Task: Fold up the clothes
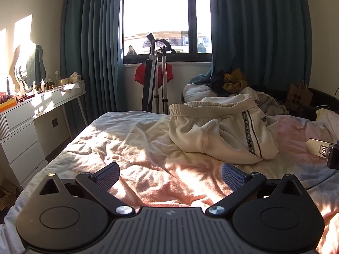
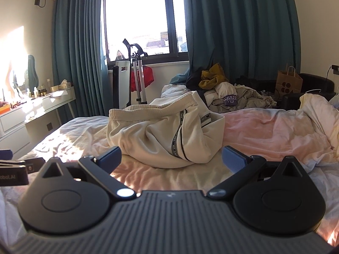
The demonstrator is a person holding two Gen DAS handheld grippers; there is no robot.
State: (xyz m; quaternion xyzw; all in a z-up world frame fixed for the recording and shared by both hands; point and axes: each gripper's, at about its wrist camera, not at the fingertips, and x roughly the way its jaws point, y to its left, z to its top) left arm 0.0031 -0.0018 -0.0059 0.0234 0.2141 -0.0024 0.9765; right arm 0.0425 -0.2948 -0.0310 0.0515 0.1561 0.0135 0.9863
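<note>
A pair of cream sweatpants (image 1: 220, 133) with a black striped side band lies crumpled on the bed, elastic waistband up at the far side. My left gripper (image 1: 170, 176) hovers over the wrinkled pink and white sheet (image 1: 148, 148), short of the pants and to their left, jaws wide open with nothing between the blue pads. In the right wrist view the same sweatpants (image 2: 161, 135) lie straight ahead. My right gripper (image 2: 171, 158) is open just in front of them, not touching. Part of the right gripper (image 1: 324, 150) shows at the left view's right edge.
A heap of mixed clothes (image 2: 224, 91) sits at the bed's far end, beside a brown paper bag (image 2: 289, 82). A white dressing table (image 1: 31, 110) with bottles stands left. A folded stand (image 1: 156, 80) leans under the window between teal curtains.
</note>
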